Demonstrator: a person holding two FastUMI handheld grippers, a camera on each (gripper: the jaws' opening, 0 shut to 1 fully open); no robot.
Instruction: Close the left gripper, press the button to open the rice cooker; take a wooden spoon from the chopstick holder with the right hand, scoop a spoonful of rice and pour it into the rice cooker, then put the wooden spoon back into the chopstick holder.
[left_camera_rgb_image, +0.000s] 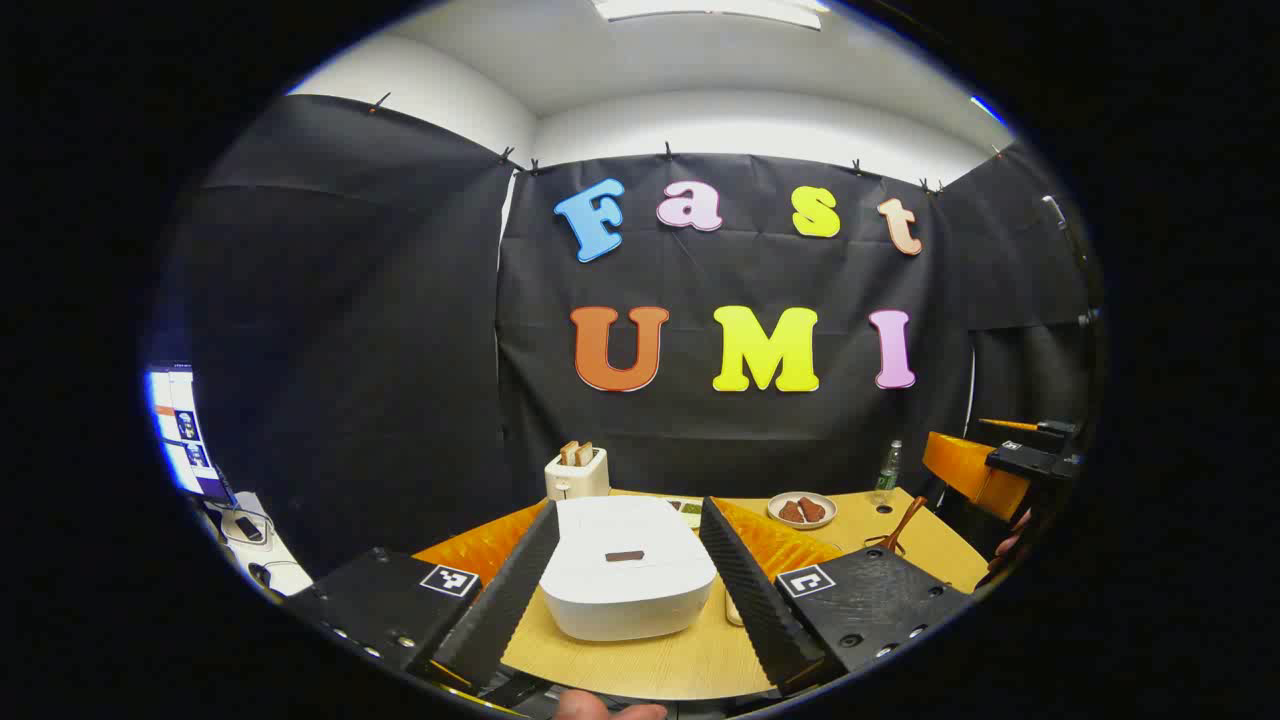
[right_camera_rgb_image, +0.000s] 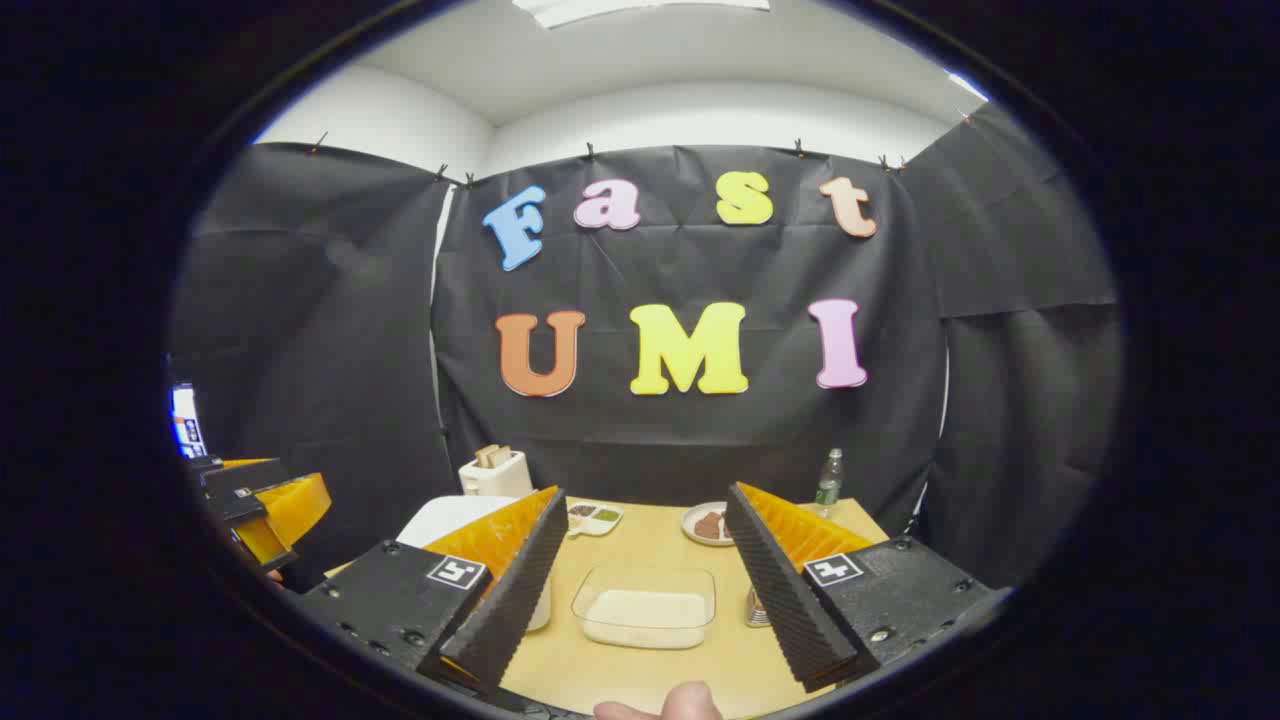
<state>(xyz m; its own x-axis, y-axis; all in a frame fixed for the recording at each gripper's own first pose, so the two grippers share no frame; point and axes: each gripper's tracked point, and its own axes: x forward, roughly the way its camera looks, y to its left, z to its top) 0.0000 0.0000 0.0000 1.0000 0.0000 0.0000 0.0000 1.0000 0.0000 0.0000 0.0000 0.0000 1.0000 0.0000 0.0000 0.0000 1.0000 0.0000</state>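
Note:
The white rice cooker (left_camera_rgb_image: 628, 575) sits lid down on the wooden table (left_camera_rgb_image: 650, 665), with a dark button (left_camera_rgb_image: 624, 555) on its top. My left gripper (left_camera_rgb_image: 628, 508) is open, its fingers flanking the cooker without touching it. A wooden spoon (left_camera_rgb_image: 905, 522) stands upright at the table's right side. In the right gripper view a clear container of rice (right_camera_rgb_image: 645, 605) lies straight ahead between the fingers of my open right gripper (right_camera_rgb_image: 645, 493). A metal holder (right_camera_rgb_image: 756, 606) is partly hidden behind its right finger. The cooker (right_camera_rgb_image: 440, 520) peeks out at the left.
At the back of the table stand a toaster (left_camera_rgb_image: 577, 472), a plate of brown food (left_camera_rgb_image: 802, 510), a bottle (left_camera_rgb_image: 887, 470) and a small divided dish (right_camera_rgb_image: 595, 517). The other gripper shows at each view's edge: right (left_camera_rgb_image: 1010, 460), left (right_camera_rgb_image: 265, 505). Black cloth walls enclose the table.

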